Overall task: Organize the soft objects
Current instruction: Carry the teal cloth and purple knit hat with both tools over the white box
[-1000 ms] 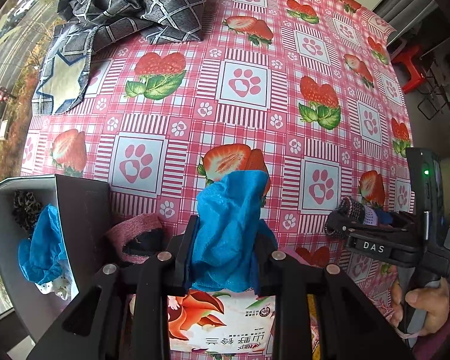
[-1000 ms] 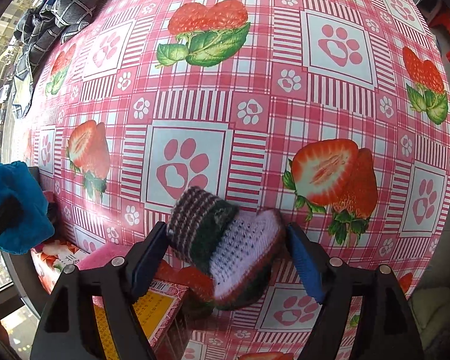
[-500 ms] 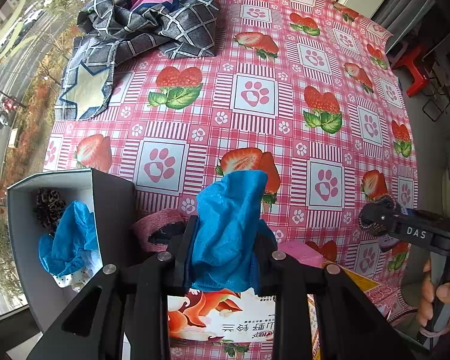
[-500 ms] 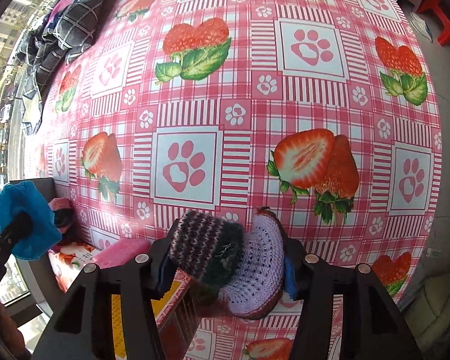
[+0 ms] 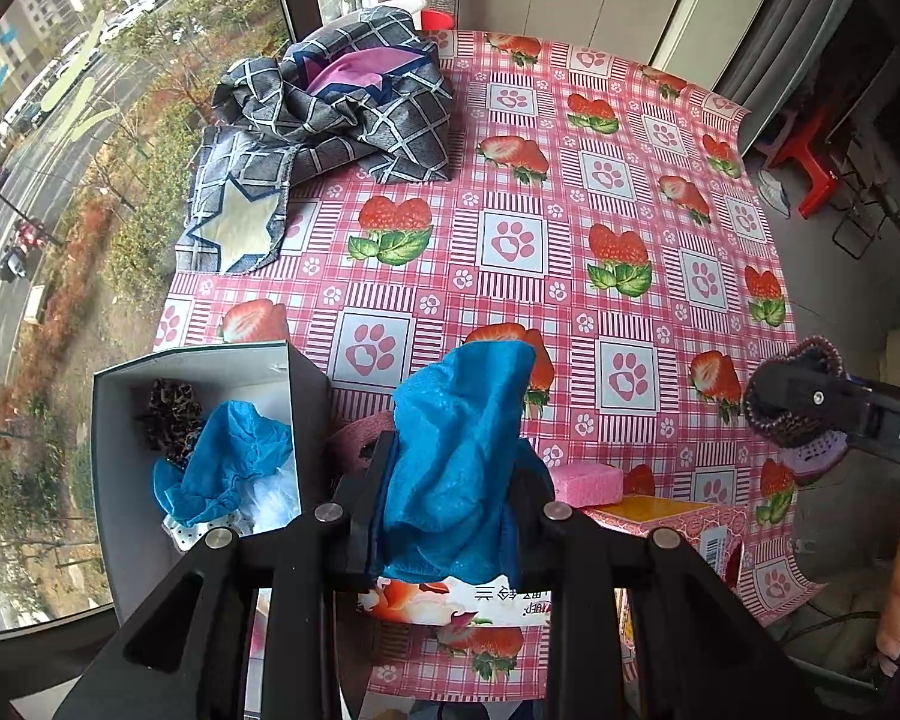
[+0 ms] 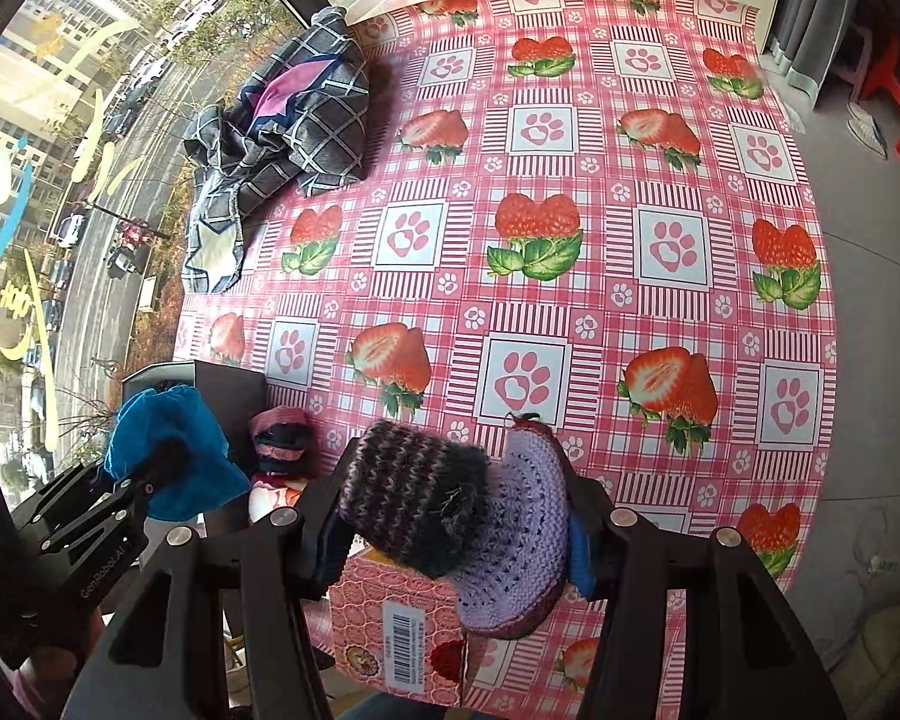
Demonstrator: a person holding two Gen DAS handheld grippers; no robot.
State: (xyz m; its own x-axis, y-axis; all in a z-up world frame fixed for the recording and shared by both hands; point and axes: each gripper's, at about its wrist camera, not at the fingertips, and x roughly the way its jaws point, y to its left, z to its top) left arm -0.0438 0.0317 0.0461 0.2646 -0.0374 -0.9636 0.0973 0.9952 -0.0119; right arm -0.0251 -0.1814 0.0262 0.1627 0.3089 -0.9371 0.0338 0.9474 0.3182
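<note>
My left gripper point(image 5: 450, 480) is shut on a blue cloth point(image 5: 456, 450) and holds it above the table's near edge; it also shows in the right wrist view point(image 6: 162, 456). My right gripper point(image 6: 456, 510) is shut on a knitted striped and lilac hat point(image 6: 450, 516), held above a pink carton point(image 6: 390, 618); the hat also shows in the left wrist view point(image 5: 792, 402). A grey open box point(image 5: 114, 480) at near left holds another blue cloth point(image 5: 228, 456) and a leopard-print piece point(image 5: 171, 414).
A checked grey blanket point(image 5: 330, 120) lies bunched at the table's far left. A pink sponge point(image 5: 588, 480) and a pink knitted item point(image 5: 360, 438) sit by the boxes near the front edge. A red stool point(image 5: 810, 150) stands right of the table point(image 5: 570, 180).
Both grippers have risen and pulled back from the table with their cloth and hat still held. The view of the table has widened.
</note>
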